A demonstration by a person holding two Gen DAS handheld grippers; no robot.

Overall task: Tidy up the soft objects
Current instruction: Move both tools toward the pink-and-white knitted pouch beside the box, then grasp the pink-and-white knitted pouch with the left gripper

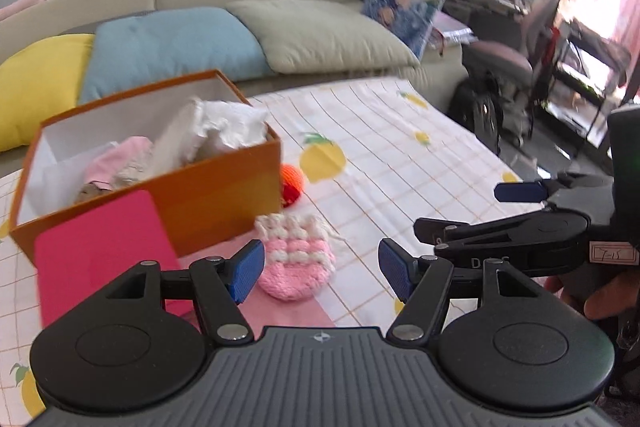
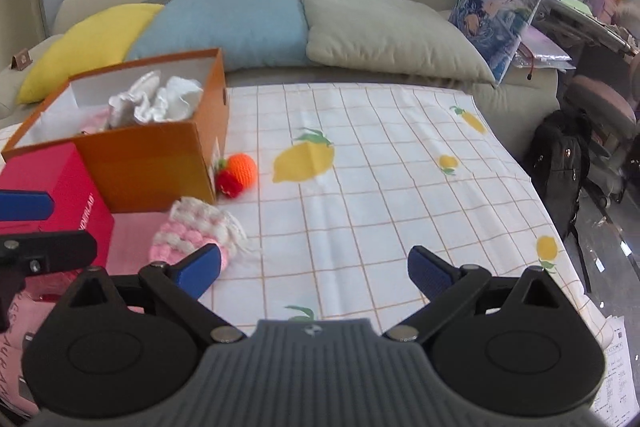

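A pink and white knitted pouch point(image 1: 295, 259) point(image 2: 192, 235) lies on the lemon-print sheet beside an open orange box point(image 1: 216, 187) point(image 2: 160, 163). White and pink soft cloths fill the box. An orange and red knitted fruit point(image 2: 237, 173) point(image 1: 291, 183) rests at the box's corner. My left gripper point(image 1: 320, 269) hovers open just short of the pouch, nothing between its blue pads. My right gripper point(image 2: 314, 269) point(image 1: 472, 211) is open wide over bare sheet, to the right of the pouch and empty.
A red box point(image 2: 60, 195) point(image 1: 100, 259) stands in front of the orange box, on pink cloth point(image 2: 132, 239). Yellow, blue and beige pillows point(image 2: 240, 23) line the sofa back. A black backpack point(image 2: 560, 163) and a chair stand past the bed's right edge.
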